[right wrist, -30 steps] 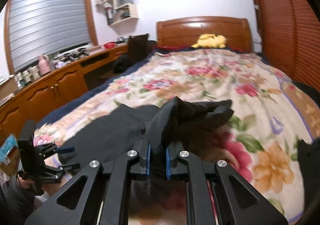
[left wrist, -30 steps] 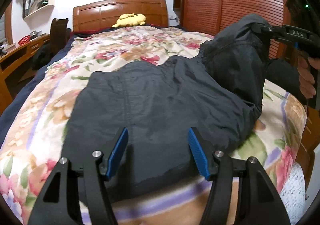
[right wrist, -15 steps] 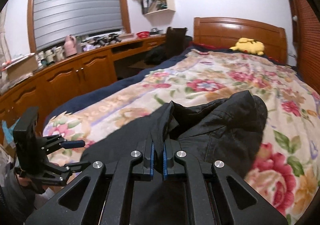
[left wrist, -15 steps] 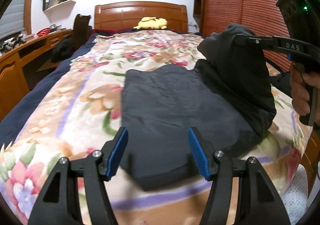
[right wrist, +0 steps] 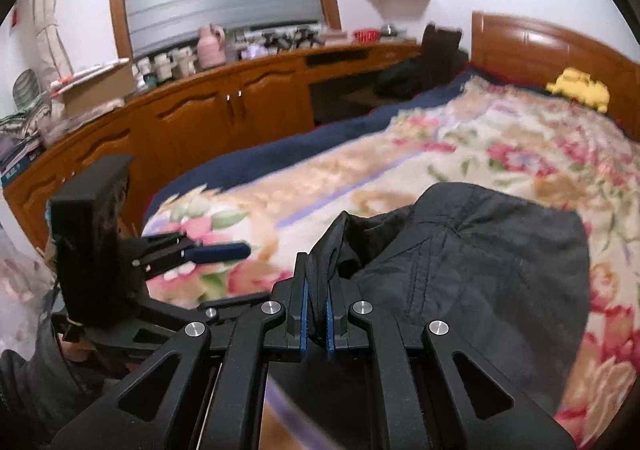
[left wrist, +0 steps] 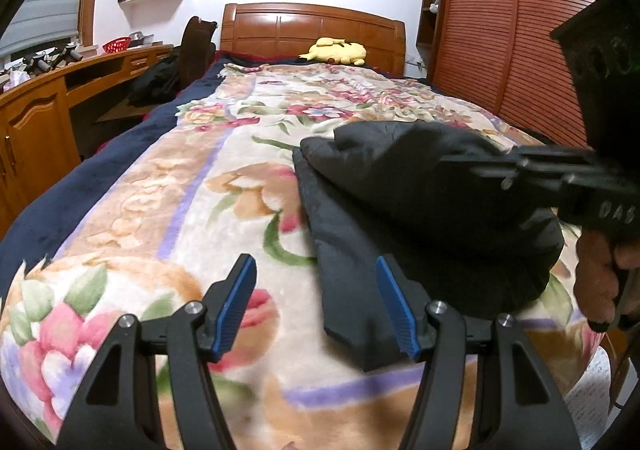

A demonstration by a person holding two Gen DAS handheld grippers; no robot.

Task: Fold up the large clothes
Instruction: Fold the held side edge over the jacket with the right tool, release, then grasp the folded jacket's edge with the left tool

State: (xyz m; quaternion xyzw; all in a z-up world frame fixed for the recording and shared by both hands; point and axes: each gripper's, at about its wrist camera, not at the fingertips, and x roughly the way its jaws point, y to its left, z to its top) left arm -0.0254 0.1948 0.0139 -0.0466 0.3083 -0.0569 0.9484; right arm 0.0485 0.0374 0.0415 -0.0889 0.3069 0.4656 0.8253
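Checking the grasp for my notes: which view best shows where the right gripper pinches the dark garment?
The right wrist view: the right gripper has its jaws shut on a fold of the dark padded garment. The left wrist view shows the gripper side-on and blurred.

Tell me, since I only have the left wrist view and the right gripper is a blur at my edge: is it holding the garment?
Observer: Yes. The right gripper is shut on a fold of the dark garment, pinched between its blue pads.
Operator: Is my left gripper holding any cloth?
Observer: No. From the right wrist view the left gripper is open over the floral blanket, apart from the garment.
Operator: What is left of the bed, beyond my frame?
Observer: A long wooden cabinet below a shuttered window, with a pink jug on top.
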